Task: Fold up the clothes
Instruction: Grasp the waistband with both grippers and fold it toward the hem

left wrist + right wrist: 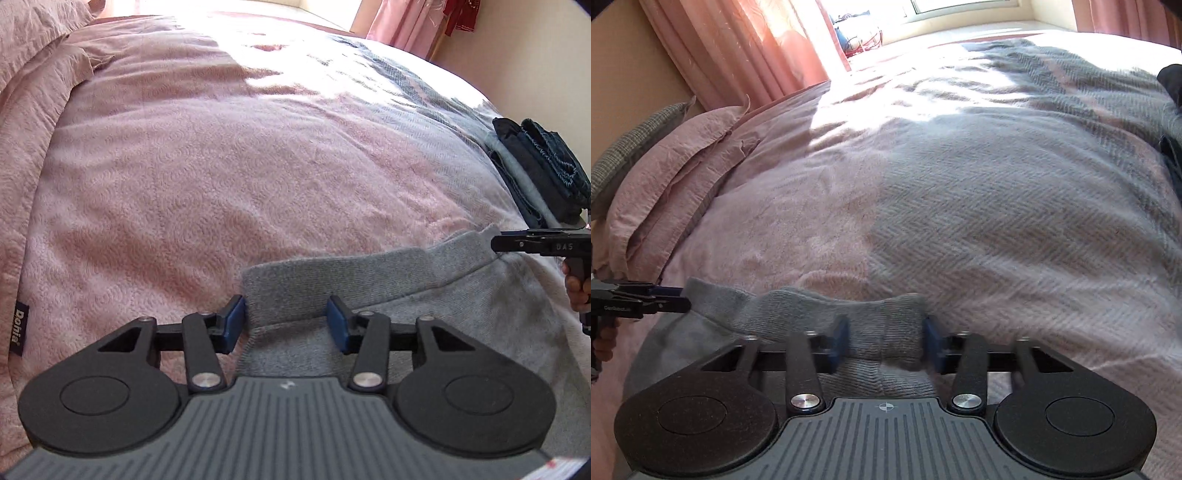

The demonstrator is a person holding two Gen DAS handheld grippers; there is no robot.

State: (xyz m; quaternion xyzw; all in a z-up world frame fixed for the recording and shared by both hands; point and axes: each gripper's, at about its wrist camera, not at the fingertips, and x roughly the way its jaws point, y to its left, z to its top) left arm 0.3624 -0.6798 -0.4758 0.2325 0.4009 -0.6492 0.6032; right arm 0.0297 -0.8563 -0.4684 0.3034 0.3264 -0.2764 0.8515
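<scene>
Ribbed hem of a grey sweatshirt [369, 280] is bracketed by the blue pads [233, 325] of the left gripper [286, 325]; whether they press the cloth cannot be told. The same hem is bunched and pinched in the right gripper [886, 343]. The garment is laid on the pink bedspread [184, 184], near a stack of folded clothes [543, 173].

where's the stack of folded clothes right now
In the left wrist view the stack of folded clothes sits at the far right edge of the bed, beyond the right gripper and the grey sweatshirt.
</scene>
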